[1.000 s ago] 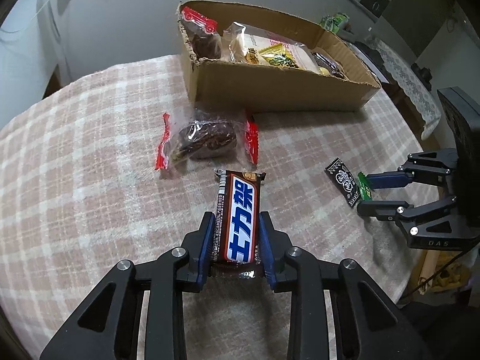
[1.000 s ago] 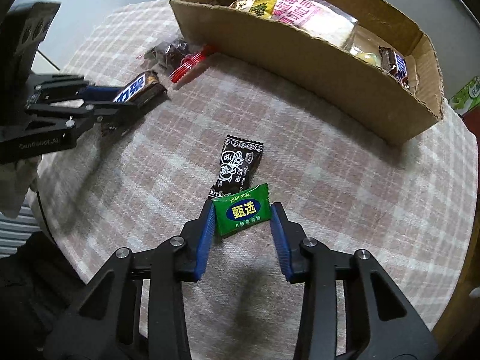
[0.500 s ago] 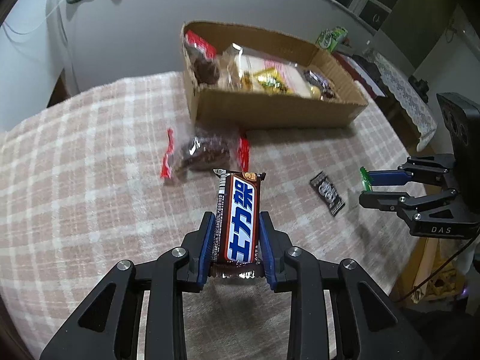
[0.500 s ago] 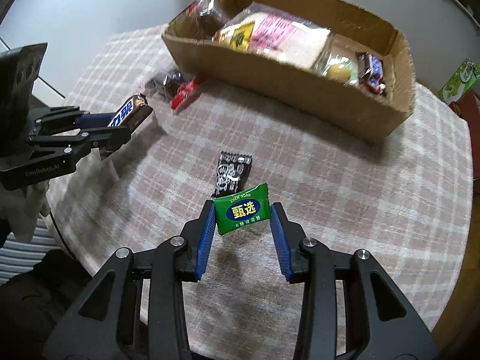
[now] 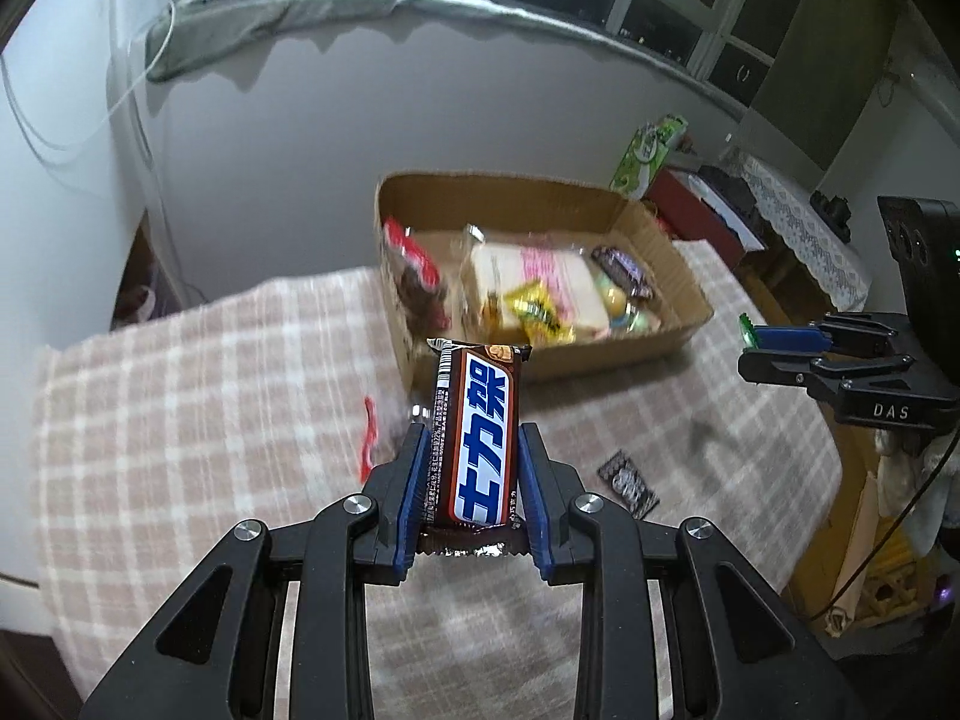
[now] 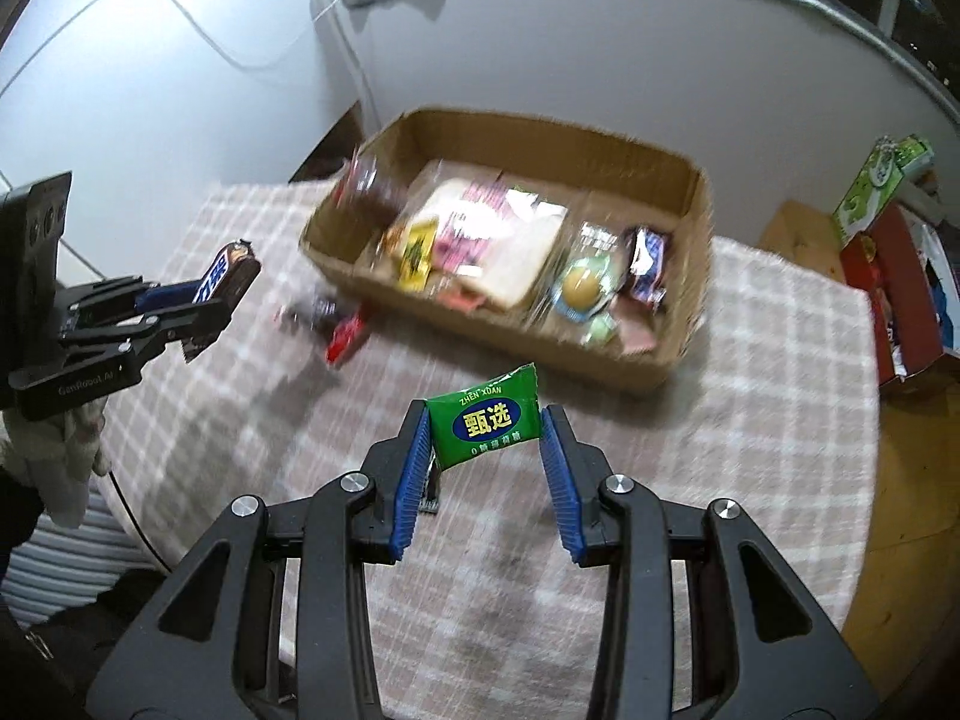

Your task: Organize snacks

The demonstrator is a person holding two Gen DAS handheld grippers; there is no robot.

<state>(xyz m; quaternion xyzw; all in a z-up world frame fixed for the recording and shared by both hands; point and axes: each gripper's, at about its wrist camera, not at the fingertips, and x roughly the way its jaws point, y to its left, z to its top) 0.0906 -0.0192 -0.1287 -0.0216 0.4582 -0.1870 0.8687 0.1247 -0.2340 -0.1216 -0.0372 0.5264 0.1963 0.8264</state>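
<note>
Left gripper point(image 5: 474, 480), black with blue pads, lower centre of left wrist view, clamped on a brown chocolate bar point(image 5: 478, 432) with white Chinese lettering on a blue band, held clear of the table. Right gripper point(image 6: 486, 456), lower centre of right wrist view, pads pressed on a small green sachet point(image 6: 485, 423) reading "ZHEN XUAN" plus yellow Chinese characters. Pink-and-white checked tablecloth point(image 5: 180, 420) fills mid frame. Open brown cardboard box point(image 6: 606, 360), upper centre, holds wrapped bread, a yellow packet, a dark bar; labels blurred. Red-ended clear snack wrapper point(image 6: 342, 330) sits just left of the box. Small black candy packet point(image 5: 627, 483) lies right of the bar, print unreadable. "DAS" printed on the right gripper's body at right edge.
</note>
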